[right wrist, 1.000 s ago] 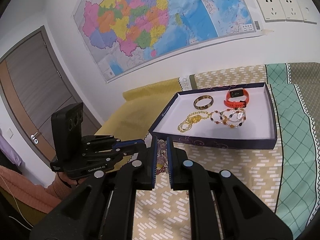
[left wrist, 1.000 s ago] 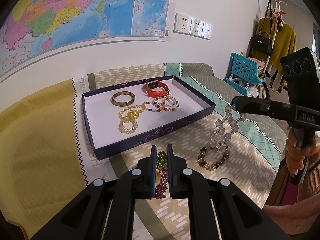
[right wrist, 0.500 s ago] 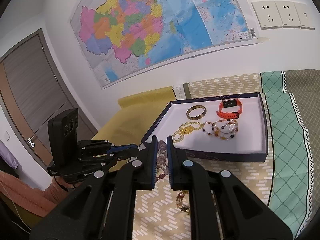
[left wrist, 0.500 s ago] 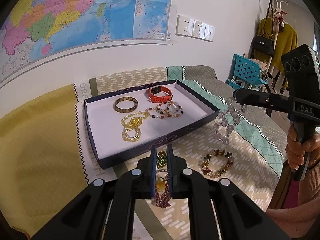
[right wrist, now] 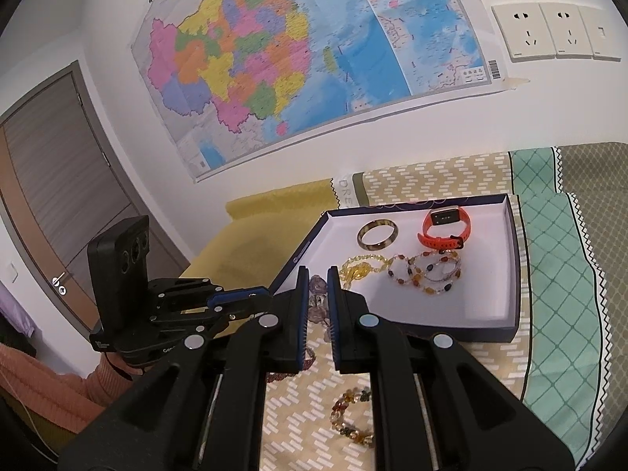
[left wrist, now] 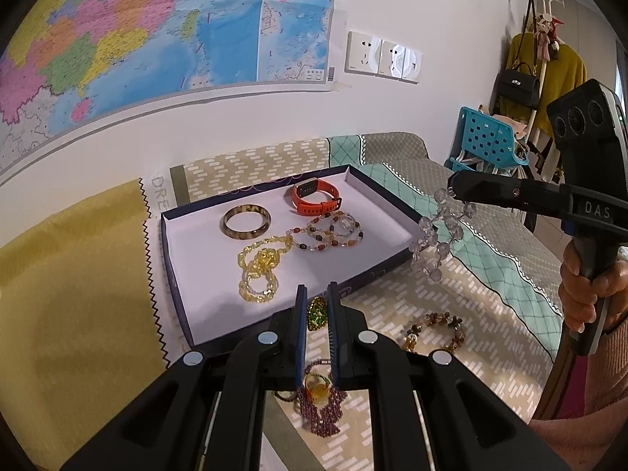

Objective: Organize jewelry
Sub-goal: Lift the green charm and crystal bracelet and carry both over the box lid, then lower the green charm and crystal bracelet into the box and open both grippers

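A big colourful map point(right wrist: 298, 62) hangs on the white wall point(left wrist: 274, 117), with white sockets point(left wrist: 382, 59) beside it. A brown door point(right wrist: 51, 204) stands at the left. At the right, a blue plastic chair point(left wrist: 486, 145) and a coat rack point(left wrist: 545, 51) with a yellow garment point(left wrist: 565, 74) and a black handbag point(left wrist: 518, 86).

Both hand-held grippers point(left wrist: 316, 306) point(right wrist: 316, 286) nearly closed

Tray point(left wrist: 184, 294): navy walls, white floor. In it: orange watch point(left wrist: 314, 198), mottled brown bangle point(left wrist: 246, 221), yellow bead strand point(left wrist: 261, 269). Clear beads point(left wrist: 433, 237) hang off tray's right edge. Cloth point(left wrist: 467, 290): beige chevron, teal lattice, mustard left.
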A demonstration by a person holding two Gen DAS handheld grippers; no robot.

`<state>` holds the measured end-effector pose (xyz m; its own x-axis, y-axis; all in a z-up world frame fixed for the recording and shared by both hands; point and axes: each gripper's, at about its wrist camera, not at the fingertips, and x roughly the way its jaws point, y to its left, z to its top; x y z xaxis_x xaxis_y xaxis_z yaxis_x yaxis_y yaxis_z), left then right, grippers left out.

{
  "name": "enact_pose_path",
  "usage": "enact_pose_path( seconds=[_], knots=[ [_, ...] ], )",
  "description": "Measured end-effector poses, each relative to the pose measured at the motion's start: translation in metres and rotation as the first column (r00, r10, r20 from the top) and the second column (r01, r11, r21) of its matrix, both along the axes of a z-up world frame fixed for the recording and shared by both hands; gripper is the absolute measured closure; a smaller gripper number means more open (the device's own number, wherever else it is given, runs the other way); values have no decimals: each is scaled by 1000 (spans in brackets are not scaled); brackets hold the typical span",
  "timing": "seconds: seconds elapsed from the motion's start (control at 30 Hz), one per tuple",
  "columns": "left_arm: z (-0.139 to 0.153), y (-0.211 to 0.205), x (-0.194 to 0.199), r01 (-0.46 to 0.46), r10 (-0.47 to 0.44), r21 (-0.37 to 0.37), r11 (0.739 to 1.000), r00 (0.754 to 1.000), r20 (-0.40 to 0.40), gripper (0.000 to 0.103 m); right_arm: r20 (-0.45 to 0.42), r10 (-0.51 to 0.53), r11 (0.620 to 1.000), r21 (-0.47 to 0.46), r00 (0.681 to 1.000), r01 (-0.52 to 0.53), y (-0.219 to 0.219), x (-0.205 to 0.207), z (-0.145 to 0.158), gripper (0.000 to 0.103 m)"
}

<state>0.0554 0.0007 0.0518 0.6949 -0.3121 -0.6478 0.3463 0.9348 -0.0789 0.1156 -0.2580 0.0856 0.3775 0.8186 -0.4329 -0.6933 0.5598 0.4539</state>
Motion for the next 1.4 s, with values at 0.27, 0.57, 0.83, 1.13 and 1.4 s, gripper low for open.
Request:
enact_pose_path(
  seconds=[0.27, 0.57, 0.83, 1.13, 1.4],
  knots=[
    [-1, 2, 14, -14, 14, 0, 1000, 1000, -8, 95, -12, -5, 1000, 1, 1000, 5, 1, 13, -2, 93],
    [-4, 0, 30, -23, 23, 9, 1000, 1000, -19, 95, -18, -14, 1000, 8, 1000, 14, 3, 29, -3, 93],
    [-5, -2, 42, -27, 28, 16, 999, 999, -27, 95, -37, -23, 1000, 6, 999, 23, 6, 45, -9, 93],
    [-9, -3, 54, -36, 36, 19, 999, 999, -39, 95, -55, -34, 999, 2, 998, 34, 7, 58, -15, 93],
    [-14, -1, 66, -56, 58, 36, 998, 997, -47, 95, -70, -35, 999, -6, 997, 35, 11, 68, -21, 93]
  ],
)
